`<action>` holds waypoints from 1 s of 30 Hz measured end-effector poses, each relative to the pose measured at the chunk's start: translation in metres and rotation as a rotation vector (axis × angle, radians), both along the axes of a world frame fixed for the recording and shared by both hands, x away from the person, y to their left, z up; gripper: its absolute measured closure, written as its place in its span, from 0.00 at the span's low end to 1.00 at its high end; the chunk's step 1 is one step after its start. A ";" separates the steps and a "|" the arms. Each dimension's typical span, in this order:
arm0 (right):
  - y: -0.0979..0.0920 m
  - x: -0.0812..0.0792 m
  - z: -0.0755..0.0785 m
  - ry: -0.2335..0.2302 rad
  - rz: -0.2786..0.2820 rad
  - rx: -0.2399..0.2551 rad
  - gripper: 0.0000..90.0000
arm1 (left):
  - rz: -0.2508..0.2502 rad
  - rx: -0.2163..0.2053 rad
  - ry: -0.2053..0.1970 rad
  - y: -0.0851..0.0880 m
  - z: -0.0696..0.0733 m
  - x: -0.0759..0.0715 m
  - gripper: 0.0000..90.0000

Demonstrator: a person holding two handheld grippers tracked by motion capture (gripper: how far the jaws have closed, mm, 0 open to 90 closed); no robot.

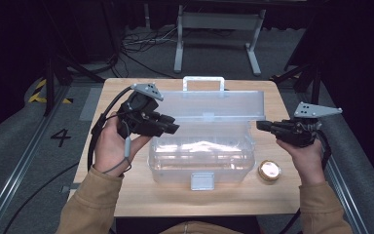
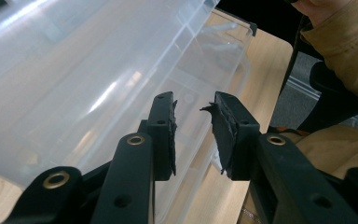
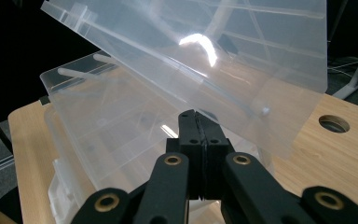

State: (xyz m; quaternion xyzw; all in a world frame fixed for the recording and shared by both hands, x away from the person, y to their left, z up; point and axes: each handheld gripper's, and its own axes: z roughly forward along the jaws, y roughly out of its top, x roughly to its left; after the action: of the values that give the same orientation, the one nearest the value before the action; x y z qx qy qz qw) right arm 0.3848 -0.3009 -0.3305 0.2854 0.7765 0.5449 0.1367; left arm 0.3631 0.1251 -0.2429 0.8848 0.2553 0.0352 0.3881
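- A clear plastic storage box (image 1: 200, 158) is sitting in the middle of the wooden table (image 1: 141, 200), its latch facing the near edge.
- Its lid (image 1: 214, 105) is standing raised at the far side, tilted up over the open box, with a white handle (image 1: 203, 81) showing behind it.
- The left gripper (image 1: 171, 124) is hovering at the box's left far corner, pointing right toward the lid's left end.
- In the left gripper view its jaws are standing partly apart, with nothing between the pads (image 2: 168, 135); the clear box wall (image 2: 74, 93) is lying just beyond them.
- The right gripper (image 1: 263, 126) is sitting at the lid's right end, pointing left.
- In the right gripper view its jaws are pressed fully together, pad against pad (image 3: 198, 140), and the lid's lower edge (image 3: 242, 70) is slanting just above the tips; whether they are pinching the lid edge I cannot tell.
- A small round gold tin (image 1: 269, 171) is lying on the table just right of the box, near the right hand (image 1: 306, 151).
- The left hand (image 1: 111, 146) is gripping its tool over the table's left side, a cable (image 1: 102, 122) trailing off it.
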 end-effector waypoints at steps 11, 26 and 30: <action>0.001 0.004 0.002 -0.019 -0.022 0.025 1.00 | 0.085 -0.017 -0.065 0.010 -0.030 -0.005 0.82; 0.000 -0.002 -0.001 -0.029 -0.033 0.022 1.00 | 0.258 -0.106 -0.111 0.034 -0.063 0.008 0.96; 0.001 -0.003 -0.001 -0.031 -0.035 0.018 1.00 | 0.274 -0.141 -0.096 0.041 -0.067 0.014 0.95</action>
State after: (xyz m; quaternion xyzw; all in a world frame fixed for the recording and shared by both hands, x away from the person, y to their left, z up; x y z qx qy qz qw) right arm 0.3816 -0.3004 -0.3317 0.2917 0.7641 0.5538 0.1558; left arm 0.3768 0.1658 -0.3100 0.8095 0.3568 0.1120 0.4526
